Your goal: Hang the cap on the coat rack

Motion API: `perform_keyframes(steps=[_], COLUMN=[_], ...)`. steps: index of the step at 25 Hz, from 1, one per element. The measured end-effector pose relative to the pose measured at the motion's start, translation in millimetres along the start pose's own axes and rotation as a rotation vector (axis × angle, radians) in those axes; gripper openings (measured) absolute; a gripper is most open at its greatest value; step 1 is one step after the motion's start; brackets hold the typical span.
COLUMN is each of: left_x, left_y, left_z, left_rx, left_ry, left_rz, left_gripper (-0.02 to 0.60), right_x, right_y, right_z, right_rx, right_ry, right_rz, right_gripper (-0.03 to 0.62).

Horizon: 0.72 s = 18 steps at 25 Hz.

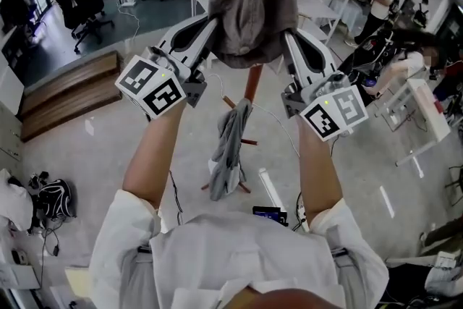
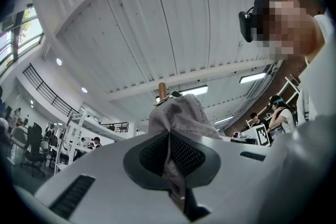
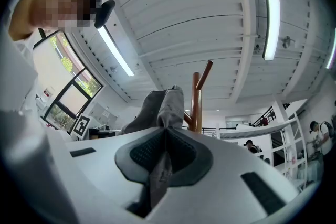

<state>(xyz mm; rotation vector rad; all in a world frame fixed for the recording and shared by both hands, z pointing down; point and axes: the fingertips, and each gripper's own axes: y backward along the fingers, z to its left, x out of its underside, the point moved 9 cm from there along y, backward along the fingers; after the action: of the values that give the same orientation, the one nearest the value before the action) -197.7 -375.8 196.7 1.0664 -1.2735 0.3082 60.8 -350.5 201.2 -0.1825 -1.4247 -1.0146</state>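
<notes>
Grey cap [image 1: 253, 11] is up at the top of the wooden coat rack [image 1: 252, 83], both sides pinched: your left gripper [image 1: 208, 31] and right gripper [image 1: 291, 40] are each clamped on its fabric. Can't confirm it's hooked; release early and it probably falls.

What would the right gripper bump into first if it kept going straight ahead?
Probably the wooden coat rack, whose post stands just beyond the cap that the right gripper is clamped on. How near is hard to judge.

Left tongs [image 2: 169, 165] pinching grey cap [image 2: 181, 115], wooden rack post [image 2: 163, 89] behind, white ceiling [image 2: 173, 23]
</notes>
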Motion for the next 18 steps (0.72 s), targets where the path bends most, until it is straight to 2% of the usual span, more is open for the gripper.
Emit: perform_keyframes(steps=[18], left_x=[65], left_y=[-3], left_z=[15], left_rx=[-0.010], left_ry=[0.111], left_rz=[0.084], left_gripper=[0.018], right_x=[55], right_y=[9], right_z=[-17], right_rx=[0.053], right_ry=[-0.088], right_rz=[0.112], right_gripper=[0.029])
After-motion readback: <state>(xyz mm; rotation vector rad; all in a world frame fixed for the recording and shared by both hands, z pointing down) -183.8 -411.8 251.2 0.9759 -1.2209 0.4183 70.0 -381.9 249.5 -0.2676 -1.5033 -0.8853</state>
